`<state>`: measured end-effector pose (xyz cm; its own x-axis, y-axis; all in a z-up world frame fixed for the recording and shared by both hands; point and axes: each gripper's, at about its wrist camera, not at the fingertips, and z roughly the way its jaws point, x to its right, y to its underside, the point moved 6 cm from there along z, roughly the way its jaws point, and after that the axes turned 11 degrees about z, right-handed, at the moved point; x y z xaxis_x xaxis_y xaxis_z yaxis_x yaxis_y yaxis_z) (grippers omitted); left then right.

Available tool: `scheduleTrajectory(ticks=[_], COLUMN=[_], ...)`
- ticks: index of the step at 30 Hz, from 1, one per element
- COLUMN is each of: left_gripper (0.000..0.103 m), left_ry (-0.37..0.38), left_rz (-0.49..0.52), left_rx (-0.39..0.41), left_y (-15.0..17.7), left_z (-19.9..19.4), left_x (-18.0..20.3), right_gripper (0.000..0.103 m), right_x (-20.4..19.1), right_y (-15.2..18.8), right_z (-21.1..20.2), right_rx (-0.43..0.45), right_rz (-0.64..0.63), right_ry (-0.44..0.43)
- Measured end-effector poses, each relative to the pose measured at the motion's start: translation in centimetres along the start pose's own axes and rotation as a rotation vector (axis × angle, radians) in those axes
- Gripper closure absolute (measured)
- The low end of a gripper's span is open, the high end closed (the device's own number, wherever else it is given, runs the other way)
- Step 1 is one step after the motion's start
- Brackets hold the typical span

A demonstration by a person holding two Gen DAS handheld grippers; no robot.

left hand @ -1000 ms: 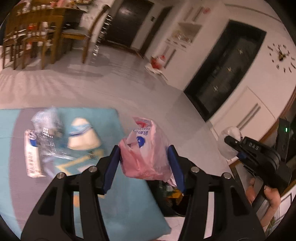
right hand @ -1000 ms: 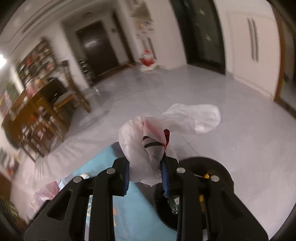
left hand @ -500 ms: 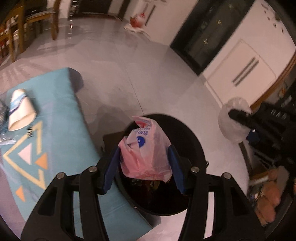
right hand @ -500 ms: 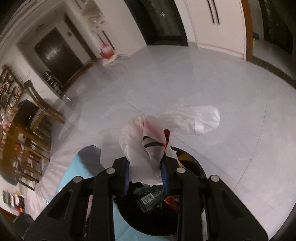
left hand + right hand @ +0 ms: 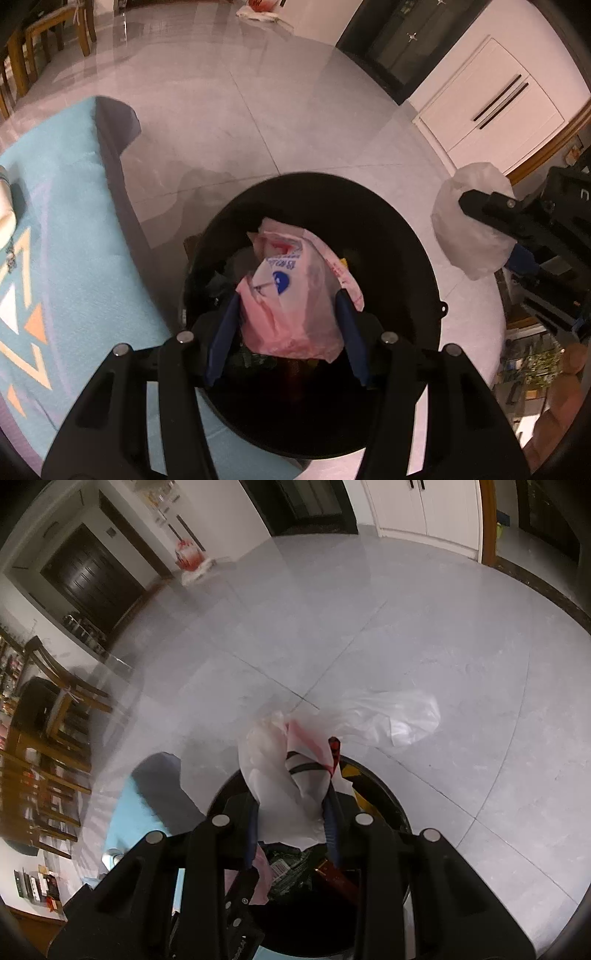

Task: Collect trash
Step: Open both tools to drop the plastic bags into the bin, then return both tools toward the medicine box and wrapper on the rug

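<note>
My left gripper (image 5: pixel 286 314) is shut on a crumpled pink plastic bag (image 5: pixel 291 295) and holds it over the mouth of the round black trash bin (image 5: pixel 413 240). My right gripper (image 5: pixel 293 808) is shut on a crumpled white plastic bag (image 5: pixel 280 771) with red and black marks, above the same bin (image 5: pixel 391 801). The right gripper with its white bag (image 5: pixel 469 229) shows at the right edge of the left wrist view. Wrappers and other trash (image 5: pixel 291 864) lie inside the bin.
A teal patterned cloth covers a low table (image 5: pixel 66 229) left of the bin, with a white object (image 5: pixel 5 206) at its edge. Grey tiled floor (image 5: pixel 369 627) spreads beyond. Wooden chairs (image 5: pixel 48 701) stand far left, white cabinets (image 5: pixel 487 107) far right.
Both grippers moved from over the table to over the trash bin and tilted down toward it. Each still holds its bag.
</note>
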<state>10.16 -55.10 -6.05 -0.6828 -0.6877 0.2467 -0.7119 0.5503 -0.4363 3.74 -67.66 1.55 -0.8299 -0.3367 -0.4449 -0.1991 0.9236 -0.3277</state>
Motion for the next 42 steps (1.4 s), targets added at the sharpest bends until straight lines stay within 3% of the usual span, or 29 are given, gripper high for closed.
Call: scheduleTrajectory(ticks=[7, 10, 14, 18, 20, 23, 28, 33, 37, 41, 42], left_gripper=[0.044, 0.034, 0.014, 0.006, 0.004, 0.003, 0.003, 0.003, 0.003, 0.007, 0.011], left_ry=[0.007, 0.011, 0.016, -0.02, -0.04, -0.102, -0.325, -0.515, -0.526, -0.458, -0.408], left_rz=[0.01, 0.005, 0.008, -0.014, -0.046, -0.098, -0.243, -0.441, -0.608, -0.698, -0.716], left_rx=[-0.012, 0.0, 0.031, 0.098, 0.133, 0.194, 0.279, 0.263, 0.215, 0.195, 0.198], left_y=[-0.7, -0.8, -0.8, -0.8, -0.7, -0.3, 2.5, 7.2, 11.2, 13.7, 14.0], left_z=[0.6, 0.1, -1.4, -4.5, -6.4, -9.9, -17.0, -21.1, -20.7, -18.8, -18.0], left_x=[0.1, 0.0, -0.6, -2.6, -4.1, -7.6, -17.0, -26.3, -32.4, -35.2, -35.4], right_gripper=[0.071, 0.07, 0.056, 0.037, 0.034, 0.028, 0.027, 0.027, 0.027, 0.027, 0.027], right_x=[0.5, 0.6, 0.2, -0.8, -1.4, -2.5, -4.0, -7.4, -11.0, -14.4, -15.1], right_y=[0.3, 0.4, 0.7, 1.3, 1.5, 2.0, 2.6, 4.4, 6.8, 9.9, 10.6], right_z=[1.7, 1.8, 1.4, 0.8, 0.4, -0.4, -1.7, -2.3, -1.7, -0.8, -0.7], right_rx=[-0.04, -0.053, -0.057, -0.059, -0.063, -0.061, -0.023, -0.02, -0.047, -0.106, -0.113], right_rz=[-0.013, -0.018, -0.035, -0.067, -0.087, -0.111, -0.149, -0.222, -0.305, -0.39, -0.417], right_ry=[0.063, 0.065, 0.061, 0.048, 0.027, -0.013, -0.029, -0.088, -0.132, -0.172, -0.179])
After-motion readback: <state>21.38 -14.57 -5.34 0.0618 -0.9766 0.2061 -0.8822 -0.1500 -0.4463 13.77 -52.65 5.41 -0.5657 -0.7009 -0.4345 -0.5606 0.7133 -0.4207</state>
